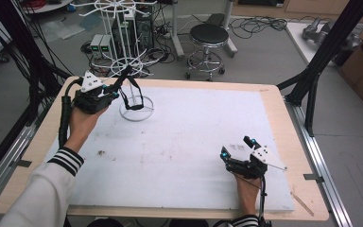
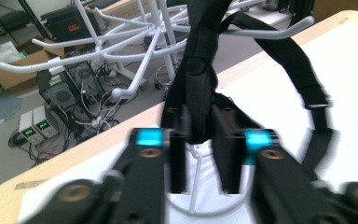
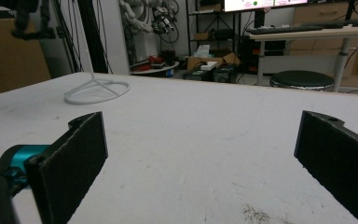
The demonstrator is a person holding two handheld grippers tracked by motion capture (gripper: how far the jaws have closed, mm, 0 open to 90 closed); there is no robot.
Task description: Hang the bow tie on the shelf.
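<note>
White padding covers the wooden surface (image 1: 274, 101), with cables and a black stool (image 1: 209, 35) seen on the floor beyond it. At the upper left of the high view, the left claw (image 1: 118, 87) is held at a black strap (image 1: 134, 92) hanging from the white wire rack (image 1: 137, 111); its jaws are parted slightly, the strap between them, though contact cannot be told through blur. At the lower right, the right claw (image 1: 238, 146) is rested low, jaws wide apart.
</note>
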